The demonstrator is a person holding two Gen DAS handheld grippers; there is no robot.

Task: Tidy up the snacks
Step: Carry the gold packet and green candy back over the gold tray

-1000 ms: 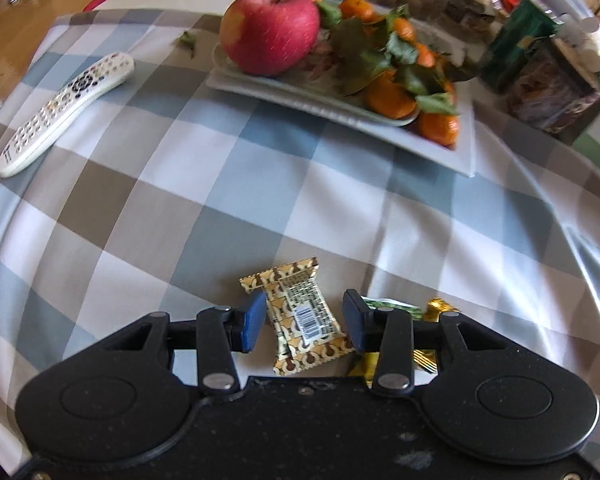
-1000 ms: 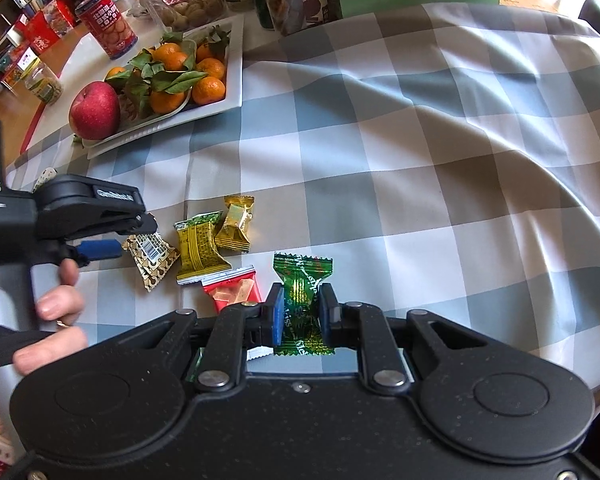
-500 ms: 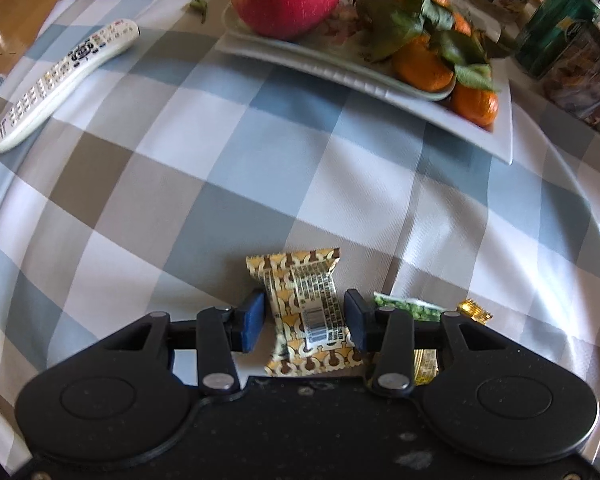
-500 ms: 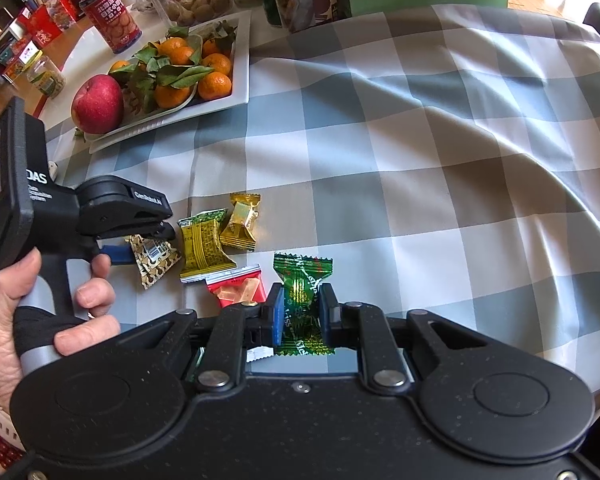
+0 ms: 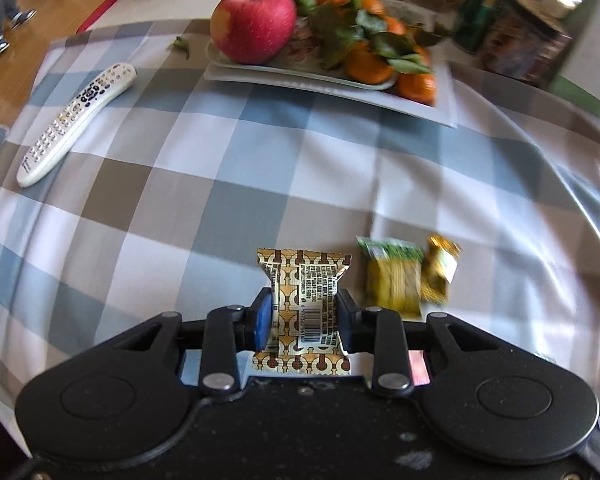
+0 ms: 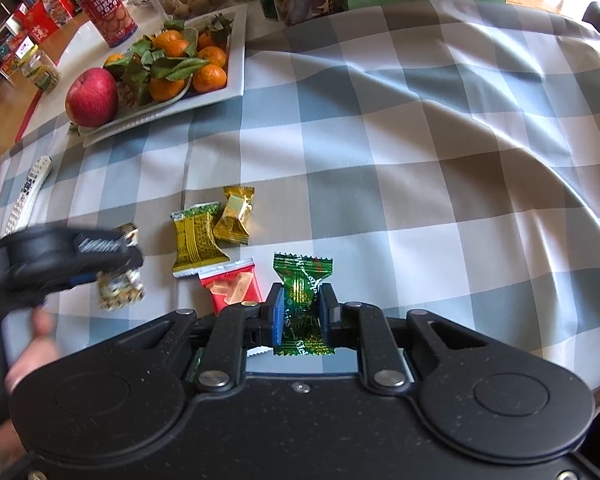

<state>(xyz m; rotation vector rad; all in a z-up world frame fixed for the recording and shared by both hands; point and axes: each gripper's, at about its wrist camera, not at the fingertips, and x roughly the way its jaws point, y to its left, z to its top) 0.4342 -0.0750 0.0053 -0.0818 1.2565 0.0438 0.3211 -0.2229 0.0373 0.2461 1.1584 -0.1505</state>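
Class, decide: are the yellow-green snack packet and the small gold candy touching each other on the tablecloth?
Touching. In the right wrist view the gold candy overlaps the top right corner of the yellow-green packet, with no cloth visible between them.

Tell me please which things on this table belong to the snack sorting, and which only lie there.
Belong to the job:
brown patterned snack, pads of the closing left gripper against it
green candy in the right gripper
yellow-green packet
gold candy
red packet

Just lying about:
remote control
fruit plate
apple
red tin
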